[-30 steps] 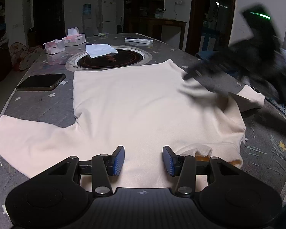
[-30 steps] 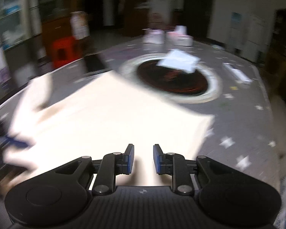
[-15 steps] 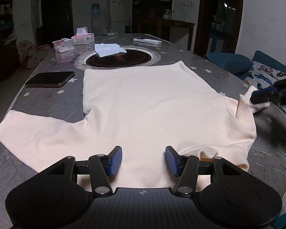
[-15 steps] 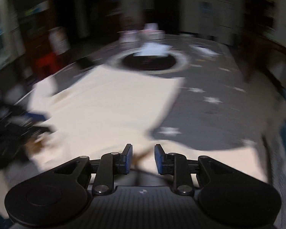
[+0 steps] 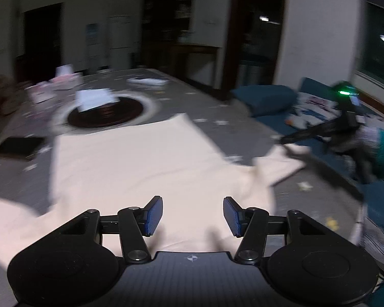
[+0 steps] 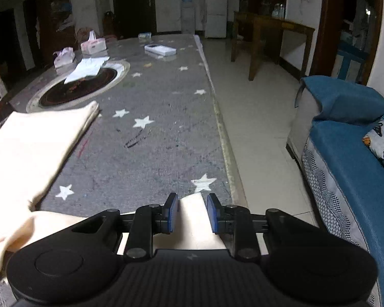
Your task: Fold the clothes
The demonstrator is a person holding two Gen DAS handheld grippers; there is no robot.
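Cream sweater (image 5: 130,163) is lying spread flat on our grey star-patterned table (image 6: 153,148). We are holding our left gripper (image 5: 193,213) over its near edge, jaws wide and empty. Our right gripper (image 6: 192,213) is straddling the sleeve end (image 6: 192,220), jaws narrow, not visibly pinching it.
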